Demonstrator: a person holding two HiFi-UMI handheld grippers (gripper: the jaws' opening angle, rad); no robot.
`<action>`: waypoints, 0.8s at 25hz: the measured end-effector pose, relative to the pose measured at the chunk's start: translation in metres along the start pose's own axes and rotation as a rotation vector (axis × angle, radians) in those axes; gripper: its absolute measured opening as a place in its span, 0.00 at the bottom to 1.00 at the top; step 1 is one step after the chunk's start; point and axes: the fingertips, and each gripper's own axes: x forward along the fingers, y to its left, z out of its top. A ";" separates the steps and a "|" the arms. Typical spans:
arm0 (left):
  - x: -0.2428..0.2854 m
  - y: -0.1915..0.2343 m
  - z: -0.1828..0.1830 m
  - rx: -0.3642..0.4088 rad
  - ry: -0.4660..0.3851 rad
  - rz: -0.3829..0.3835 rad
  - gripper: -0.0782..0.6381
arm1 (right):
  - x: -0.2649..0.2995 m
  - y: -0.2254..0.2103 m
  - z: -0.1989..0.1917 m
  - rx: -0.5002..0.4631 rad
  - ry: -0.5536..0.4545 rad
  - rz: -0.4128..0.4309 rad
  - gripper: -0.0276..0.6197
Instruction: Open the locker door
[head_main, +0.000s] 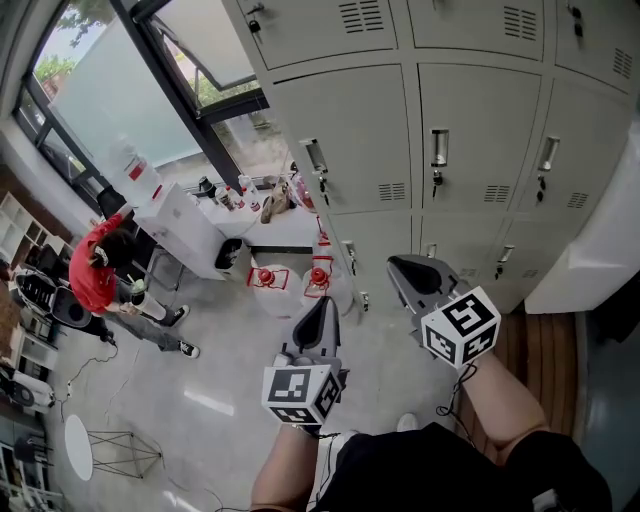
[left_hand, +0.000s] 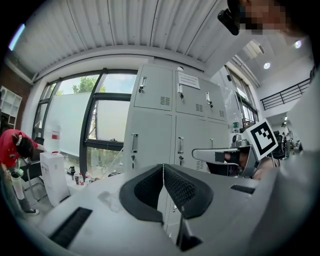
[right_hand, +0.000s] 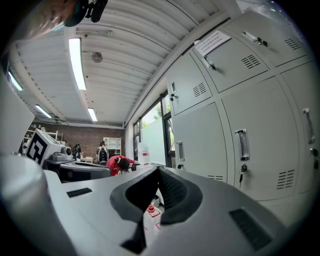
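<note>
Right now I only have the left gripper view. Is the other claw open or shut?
Observer: Shut. The right gripper view shows the right claw with its jaws together and nothing between them.
Operator: Any contact yet?
Observer: No. In the head view the left claw and the right one are both held short of the lockers.
Operator: Anything low down that I can't see?
Observer: Two red-capped jugs stand on the floor at the foot of the lockers.
</note>
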 end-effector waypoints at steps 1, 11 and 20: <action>0.002 0.000 0.001 0.002 0.000 0.001 0.14 | 0.001 -0.001 0.000 0.001 0.000 0.002 0.13; 0.033 0.018 0.006 -0.013 -0.020 0.008 0.14 | 0.022 -0.015 0.004 -0.002 -0.001 0.000 0.13; 0.085 0.048 0.008 -0.022 -0.034 -0.027 0.14 | 0.059 -0.044 0.000 -0.005 0.009 -0.041 0.13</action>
